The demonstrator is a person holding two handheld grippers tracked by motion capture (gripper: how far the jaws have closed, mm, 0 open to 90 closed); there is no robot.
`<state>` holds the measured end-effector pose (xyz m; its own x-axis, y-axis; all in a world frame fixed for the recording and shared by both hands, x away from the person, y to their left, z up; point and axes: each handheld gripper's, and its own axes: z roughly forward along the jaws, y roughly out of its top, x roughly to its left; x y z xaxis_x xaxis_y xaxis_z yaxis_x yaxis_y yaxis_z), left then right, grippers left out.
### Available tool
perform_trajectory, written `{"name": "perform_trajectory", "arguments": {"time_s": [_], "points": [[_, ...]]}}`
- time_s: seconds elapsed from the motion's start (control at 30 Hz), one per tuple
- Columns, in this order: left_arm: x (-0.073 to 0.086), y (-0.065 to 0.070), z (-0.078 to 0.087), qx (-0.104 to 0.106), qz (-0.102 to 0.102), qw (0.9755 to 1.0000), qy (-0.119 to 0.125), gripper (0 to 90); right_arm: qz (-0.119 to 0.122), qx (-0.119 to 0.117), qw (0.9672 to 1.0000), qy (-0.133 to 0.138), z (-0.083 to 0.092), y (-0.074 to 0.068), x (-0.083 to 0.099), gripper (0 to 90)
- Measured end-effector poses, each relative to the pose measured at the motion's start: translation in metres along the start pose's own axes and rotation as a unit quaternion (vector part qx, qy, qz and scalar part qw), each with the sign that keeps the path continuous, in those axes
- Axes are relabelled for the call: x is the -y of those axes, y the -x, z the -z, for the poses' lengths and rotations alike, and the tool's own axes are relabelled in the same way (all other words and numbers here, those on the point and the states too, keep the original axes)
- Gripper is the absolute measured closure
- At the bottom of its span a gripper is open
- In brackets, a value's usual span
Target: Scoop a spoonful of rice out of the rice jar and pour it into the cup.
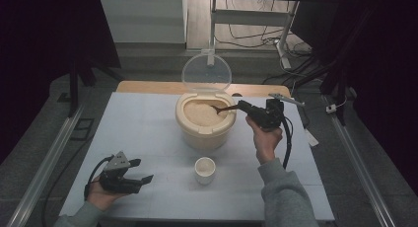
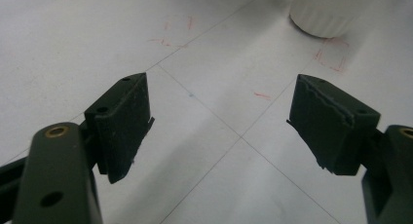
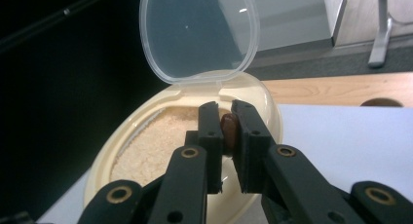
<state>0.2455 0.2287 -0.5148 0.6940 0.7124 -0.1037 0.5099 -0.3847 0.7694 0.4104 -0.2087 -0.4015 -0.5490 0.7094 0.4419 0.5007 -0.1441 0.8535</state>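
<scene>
A cream container (image 1: 205,131) full of pale grain (image 1: 201,113) stands mid-table, its clear lid (image 1: 206,72) flipped up behind it. My right gripper (image 1: 242,106) is shut on the handle of a brown spoon (image 1: 220,108), whose bowl lies on the grain. In the right gripper view the spoon handle (image 3: 228,129) sits pinched between the jaws of the right gripper (image 3: 225,112), over the grain (image 3: 158,146) and below the lid (image 3: 199,31). A small white cup (image 1: 205,170) stands in front of the container. My left gripper (image 1: 141,170) rests open at the front left, empty; in its own view the left gripper (image 2: 219,104) frames bare table near the cup (image 2: 327,12).
The white table (image 1: 143,133) has a wooden strip (image 1: 148,87) along its far edge. Metal rails (image 1: 54,148) run along both sides. Cables and a desk frame (image 1: 283,39) lie on the floor beyond. Red marks (image 2: 336,56) ring the cup's spot.
</scene>
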Motion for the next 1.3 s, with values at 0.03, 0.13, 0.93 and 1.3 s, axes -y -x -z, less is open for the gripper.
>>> {"name": "perform_trajectory", "arguments": {"time_s": [0.03,0.13,0.93,1.3], "points": [[0.000,0.000,0.000,0.000,0.000,1.0000,0.001,22.6,-0.003,0.000,1.0000,0.000,0.000,0.000,0.000,82.6],[0.000,0.000,0.000,0.000,0.000,1.0000,0.001,22.7,-0.015,-0.002,0.9999,0.001,0.001,0.001,0.000,82.6],[0.000,0.000,0.000,-0.002,-0.002,1.0000,0.000,22.7,-0.165,-0.031,0.9857,0.016,0.010,0.019,0.002,83.0],[0.000,0.001,-0.001,-0.003,-0.005,1.0000,-0.002,22.8,-0.219,-0.050,0.9743,0.021,0.013,0.027,0.002,83.0]]}}
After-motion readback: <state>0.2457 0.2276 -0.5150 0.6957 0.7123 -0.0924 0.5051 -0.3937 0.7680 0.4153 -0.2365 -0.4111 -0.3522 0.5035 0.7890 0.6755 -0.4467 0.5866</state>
